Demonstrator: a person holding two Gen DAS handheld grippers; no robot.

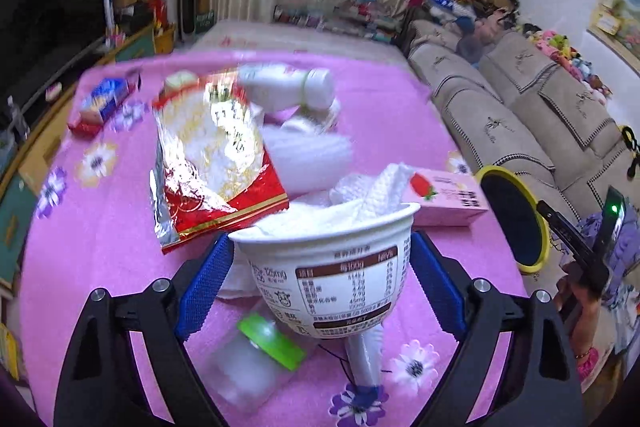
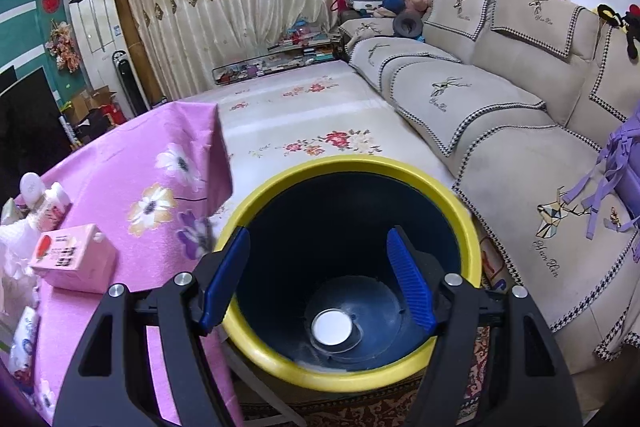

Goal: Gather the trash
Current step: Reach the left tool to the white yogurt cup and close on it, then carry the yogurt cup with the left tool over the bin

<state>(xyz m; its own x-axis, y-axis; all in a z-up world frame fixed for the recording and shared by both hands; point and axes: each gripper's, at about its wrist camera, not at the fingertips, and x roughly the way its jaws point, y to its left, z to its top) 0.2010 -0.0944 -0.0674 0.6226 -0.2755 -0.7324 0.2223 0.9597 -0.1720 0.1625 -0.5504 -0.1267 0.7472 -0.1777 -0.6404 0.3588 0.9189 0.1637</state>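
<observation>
My left gripper (image 1: 320,263) is shut on a white paper cup (image 1: 328,275) printed with a nutrition table and stuffed with a crumpled tissue (image 1: 368,191); it holds the cup above the pink flowered tablecloth (image 1: 100,219). A yellow-rimmed dark bin (image 1: 514,219) stands past the table's right edge. My right gripper (image 2: 318,259) is open and empty right over the bin (image 2: 352,267), which holds a small round white lid (image 2: 332,326) at its bottom. A pink strawberry carton (image 1: 444,197) lies near the bin and also shows in the right wrist view (image 2: 72,261).
On the table lie a red and silver foil wrapper (image 1: 212,159), a white bottle (image 1: 288,87), a green-capped clear bottle (image 1: 260,359), white plastic bags (image 1: 308,151) and a blue snack pack (image 1: 106,103). A beige sofa (image 2: 500,115) runs along the right.
</observation>
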